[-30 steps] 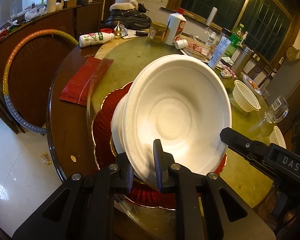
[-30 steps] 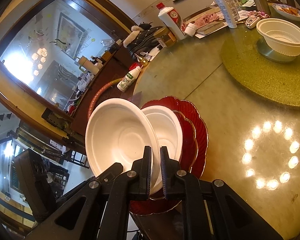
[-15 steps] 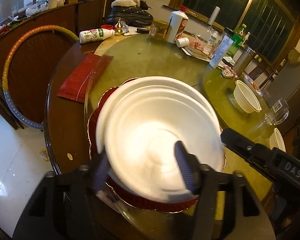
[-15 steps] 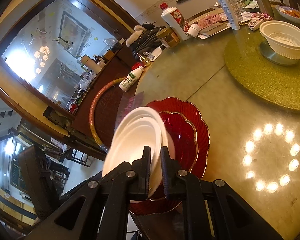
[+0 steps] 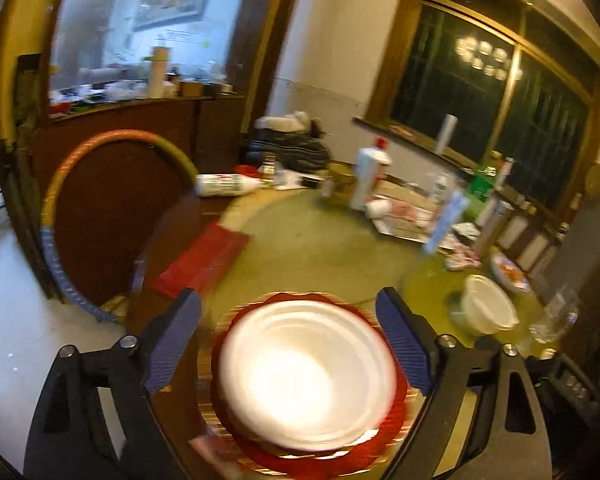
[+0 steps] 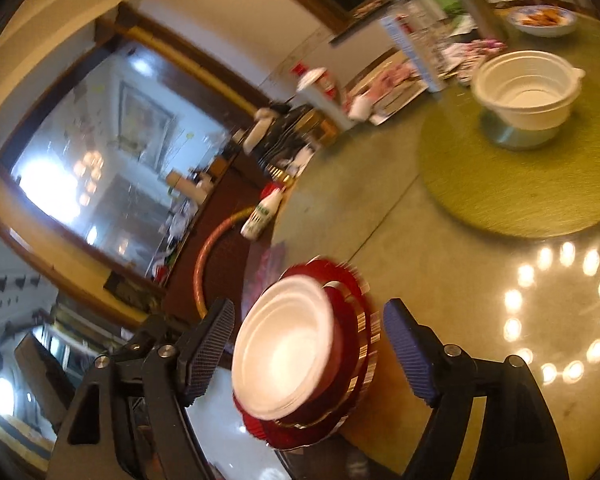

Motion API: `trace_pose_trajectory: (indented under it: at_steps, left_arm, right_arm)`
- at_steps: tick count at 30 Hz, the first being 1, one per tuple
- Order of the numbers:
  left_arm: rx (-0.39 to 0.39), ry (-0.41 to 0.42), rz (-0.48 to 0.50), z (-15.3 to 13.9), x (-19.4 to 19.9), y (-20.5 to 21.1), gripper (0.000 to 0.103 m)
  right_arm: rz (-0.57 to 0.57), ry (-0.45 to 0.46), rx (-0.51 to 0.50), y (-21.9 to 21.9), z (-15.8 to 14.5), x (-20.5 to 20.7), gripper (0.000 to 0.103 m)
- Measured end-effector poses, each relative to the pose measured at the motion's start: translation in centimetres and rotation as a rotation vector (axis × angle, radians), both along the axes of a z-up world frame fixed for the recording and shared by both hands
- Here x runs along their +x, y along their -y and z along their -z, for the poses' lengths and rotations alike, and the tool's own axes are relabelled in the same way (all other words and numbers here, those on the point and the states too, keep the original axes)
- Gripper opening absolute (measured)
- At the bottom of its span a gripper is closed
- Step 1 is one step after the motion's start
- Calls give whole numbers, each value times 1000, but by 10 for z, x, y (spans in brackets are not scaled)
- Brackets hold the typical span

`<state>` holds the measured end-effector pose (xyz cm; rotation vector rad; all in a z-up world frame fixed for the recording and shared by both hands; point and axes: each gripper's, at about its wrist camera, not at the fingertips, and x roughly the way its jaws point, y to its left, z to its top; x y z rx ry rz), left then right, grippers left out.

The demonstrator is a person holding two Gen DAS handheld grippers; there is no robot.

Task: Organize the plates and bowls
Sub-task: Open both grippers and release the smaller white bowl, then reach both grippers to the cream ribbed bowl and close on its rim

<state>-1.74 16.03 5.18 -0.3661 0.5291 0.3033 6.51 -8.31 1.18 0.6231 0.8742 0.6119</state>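
- Blur is smearing most of the left wrist view, yet the left gripper (image 5: 288,344) is showing its jaws spread wide and holding nothing.
- White bowls (image 5: 308,376) are sitting nested on the red plates (image 5: 396,412), framed between the two blue pads (image 5: 172,344) without touching either one.
- The stack is resting at the near edge of the round table (image 5: 320,248) — a red packet (image 5: 200,260) is lying to its left, and a hoop (image 5: 72,184) is leaning against the cabinet beyond.
- A ribbed white bowl (image 5: 486,308) is standing well apart on the right, with a white bottle (image 5: 366,176) upright at the far side of the table among blurred clutter.
- In the right wrist view, the right gripper (image 6: 308,348) is likewise gaping wide and gripping nothing.
- The white bowls (image 6: 284,344) are lying on the red plates (image 6: 352,320) between its pads (image 6: 410,352), clear of both — the plates' gold rims are showing at the right of the bowls.
- The ribbed white bowl (image 6: 526,88) is sitting on a metal stand on the green turntable (image 6: 520,192), far from the stack.
- A small white bottle (image 6: 262,212) is lying on its side near the table edge, beside the hoop (image 6: 212,252).
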Motion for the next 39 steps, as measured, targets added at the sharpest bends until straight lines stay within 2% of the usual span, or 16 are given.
trace_pose_trajectory:
  at_steps: [5,6,9,11,13,16,20,24,26,30,33,34,35,37,39]
  left_arm:
    - [-23,-49,212,-1,52,55,90]
    - [-48,-71,268,0,69,71,90]
    - [-114,-112,353,8,108,105,90]
    - [-139,-146,370,16,130,125,90]
    - [-167,-213,391,33,161,148,90]
    - [-210,-284,414,53,187,171,90]
    - [-191,-333,414,68,217,196,90]
    - [-176,-346,387,76,244,200,90]
    - [-182,-355,376,80,256,201,90]
    - [-135,-379,360,89,280,205,90]
    - [-137,-410,346,95,295,207,90]
    - [-114,-423,351,98,297,210,84]
    - [-86,-440,364,100,298,214,53]
    - [-67,-495,433,105,298,222,18]
    - [-40,-489,437,103,289,225,16]
  right_arm:
    - [103,-50,16,54,1,18,80]
    - [136,-50,0,67,1,22,80]
    - [231,-69,-45,102,1,36,80]
    - [284,-93,-56,128,3,51,80]
    - [341,-117,-69,150,6,65,80]
    - [375,-155,-80,174,12,91,80]
    - [395,-184,-92,189,18,121,80]
    - [422,-217,-102,201,26,146,77]
    - [434,-227,-114,202,29,158,71]
    - [426,-276,-154,196,41,185,62]
    - [437,-296,-168,192,48,195,50]
    - [438,-303,-183,190,51,199,32]
    - [432,-309,-199,187,53,199,17]
    - [401,-315,-199,182,58,200,10]
    - [402,-292,-207,178,53,187,9]
